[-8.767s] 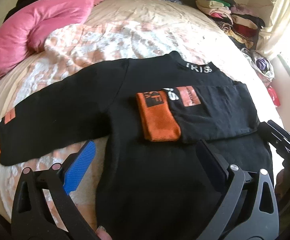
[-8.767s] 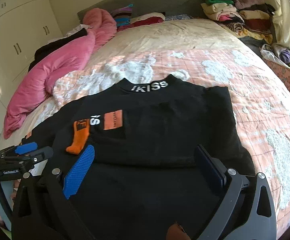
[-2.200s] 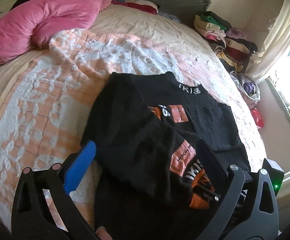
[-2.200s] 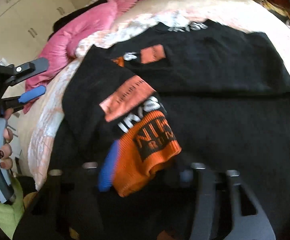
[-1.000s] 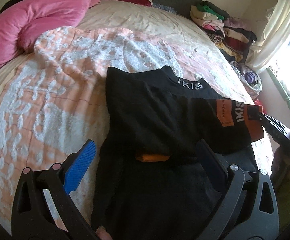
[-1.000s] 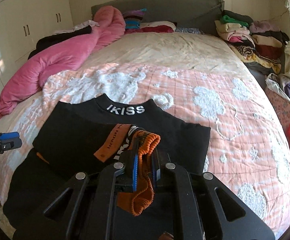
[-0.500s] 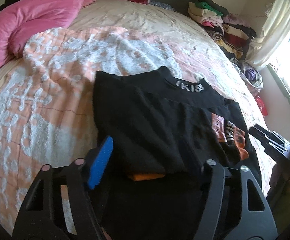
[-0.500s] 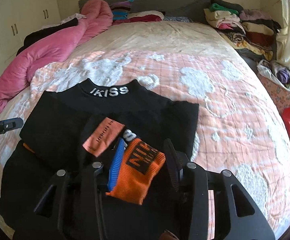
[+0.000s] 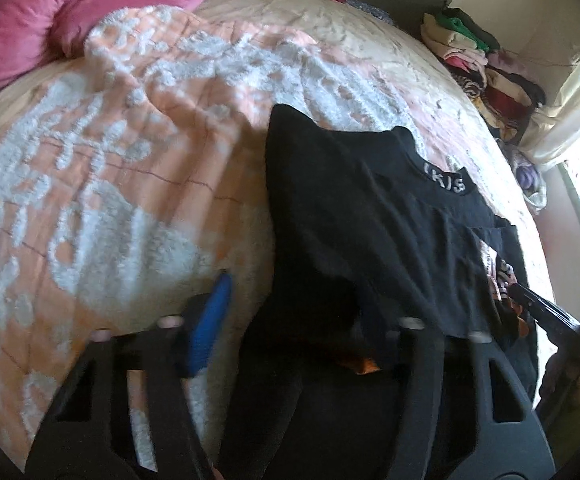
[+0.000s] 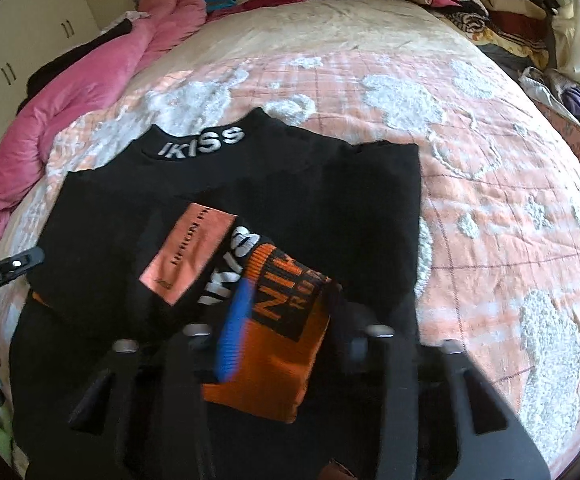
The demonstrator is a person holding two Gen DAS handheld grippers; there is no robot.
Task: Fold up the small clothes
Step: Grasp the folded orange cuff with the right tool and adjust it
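Note:
A small black sweater [image 10: 298,184] with a white "IKISS" collar lies on the bed, both sleeves folded across its chest. It also shows in the left wrist view [image 9: 370,216]. The orange cuff [image 10: 278,344] of the upper sleeve lies flat between the fingers of my right gripper [image 10: 286,324], which is open and holds nothing. My left gripper [image 9: 310,312] is open over the sweater's left edge, near a bit of the other orange cuff [image 9: 360,364]. The right gripper also shows in the left wrist view [image 9: 546,316].
The bed has a peach and white quilt [image 10: 490,184]. A pink duvet [image 10: 102,88] lies at the far left. Stacks of folded clothes [image 10: 490,4] sit at the far right corner. A bag of items [image 10: 570,100] stands beside the bed.
The right gripper carried the left sleeve across the chest, laid its orange cuff down and opened. The left gripper has moved in closer over the sweater's left edge.

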